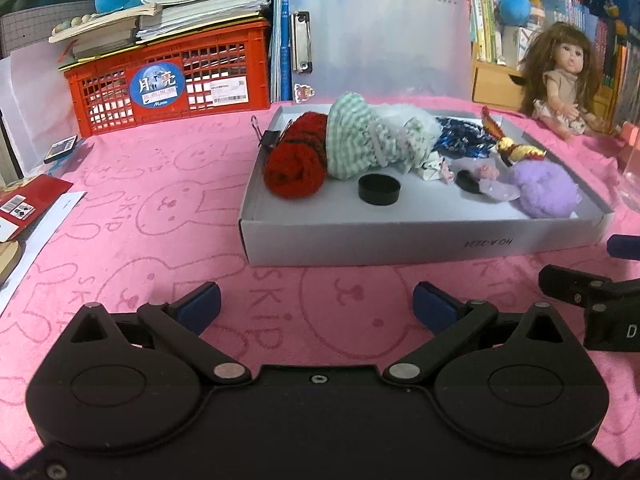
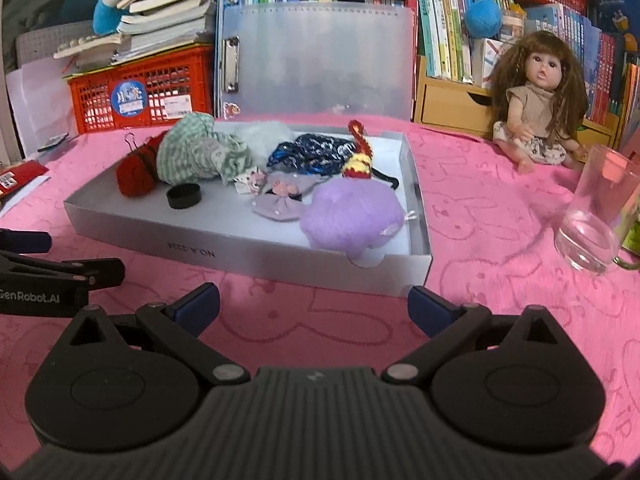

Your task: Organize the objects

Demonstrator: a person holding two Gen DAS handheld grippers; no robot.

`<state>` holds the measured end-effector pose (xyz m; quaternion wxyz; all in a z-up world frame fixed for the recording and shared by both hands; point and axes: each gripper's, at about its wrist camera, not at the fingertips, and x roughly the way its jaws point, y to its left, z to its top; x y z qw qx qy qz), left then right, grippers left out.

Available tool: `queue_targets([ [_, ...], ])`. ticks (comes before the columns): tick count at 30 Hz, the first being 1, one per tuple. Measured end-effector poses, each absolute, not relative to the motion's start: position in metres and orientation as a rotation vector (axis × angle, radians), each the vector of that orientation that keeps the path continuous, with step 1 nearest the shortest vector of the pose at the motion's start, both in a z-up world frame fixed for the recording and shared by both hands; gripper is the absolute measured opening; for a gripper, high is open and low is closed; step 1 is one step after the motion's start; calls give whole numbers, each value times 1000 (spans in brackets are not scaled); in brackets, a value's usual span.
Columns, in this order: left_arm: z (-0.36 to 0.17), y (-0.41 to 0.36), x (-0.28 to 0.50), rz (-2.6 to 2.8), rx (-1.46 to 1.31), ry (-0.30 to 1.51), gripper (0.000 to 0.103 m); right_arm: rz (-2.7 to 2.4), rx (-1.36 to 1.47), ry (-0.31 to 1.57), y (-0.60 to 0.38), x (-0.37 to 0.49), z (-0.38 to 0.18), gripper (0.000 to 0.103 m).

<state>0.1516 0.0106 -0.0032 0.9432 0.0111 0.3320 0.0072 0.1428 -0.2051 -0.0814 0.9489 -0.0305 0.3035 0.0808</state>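
Observation:
A shallow grey cardboard box lies on the pink cloth. It holds a red knitted piece, a green checked cloth bundle, a black round lid, a purple plush, a shiny blue item and a small red and yellow figure. My left gripper is open and empty in front of the box. My right gripper is open and empty near the box's front right corner.
A doll sits at the back right. A clear glass stands right of the box. A red crate with stacked books, a translucent clipboard and bookshelves line the back. Papers lie far left.

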Motion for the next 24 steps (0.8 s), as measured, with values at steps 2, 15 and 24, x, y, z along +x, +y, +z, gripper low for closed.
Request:
queue_targets([
  [2, -3, 11, 152, 15, 19, 678, 103, 161, -59, 631, -205, 145, -84, 103],
  [15, -4, 12, 154, 11, 7, 687, 103, 135, -65, 667, -199, 154, -86, 103],
  [24, -5, 12, 154, 15, 8, 686, 103, 135, -65, 667, -199, 154, -86, 103],
])
